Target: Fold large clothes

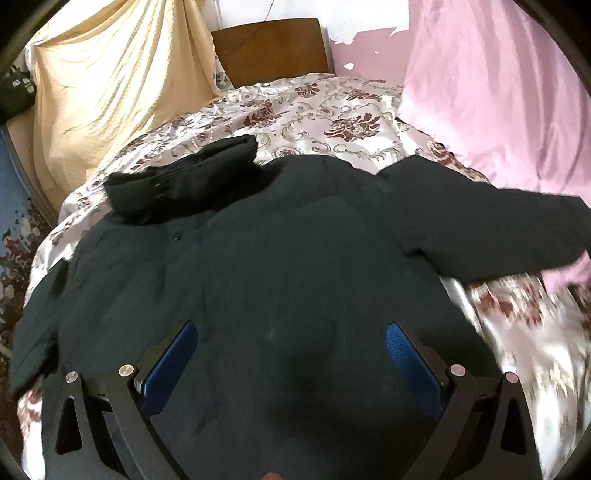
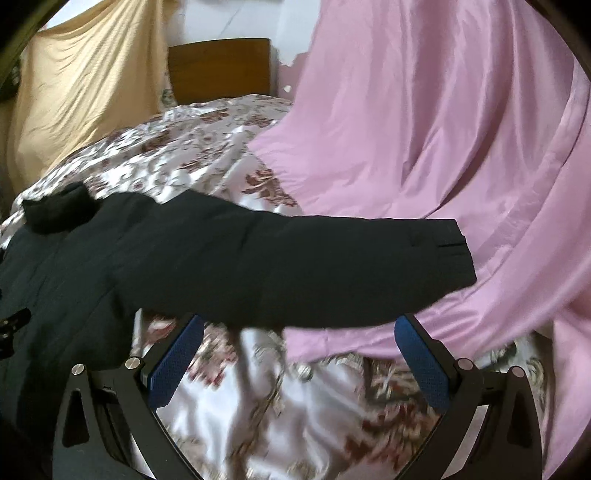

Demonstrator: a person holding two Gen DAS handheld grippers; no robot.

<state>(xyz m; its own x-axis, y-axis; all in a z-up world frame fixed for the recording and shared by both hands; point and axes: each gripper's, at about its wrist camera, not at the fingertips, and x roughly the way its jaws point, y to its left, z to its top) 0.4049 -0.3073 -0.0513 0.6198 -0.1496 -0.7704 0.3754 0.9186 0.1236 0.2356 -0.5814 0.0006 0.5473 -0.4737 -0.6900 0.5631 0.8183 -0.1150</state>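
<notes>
Both tongs (image 1: 290, 341) (image 2: 299, 334) gape wide over black jacket (image 1: 258, 258)

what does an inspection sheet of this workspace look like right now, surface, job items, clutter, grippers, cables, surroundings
surface: bed under a floral bedspread, rumpled.
job's things: dark jacket spread flat, collar toward the headboard, one sleeve stretched out sideways onto the pink cloth.
clutter: pink cloth heaped along one side of the bed.
grippers: left gripper open over the jacket body; right gripper open just short of the sleeve; neither holds anything.
cables: thin wire on the wall.
surroundings: wooden headboard, yellow drape, patterned floor.
</notes>
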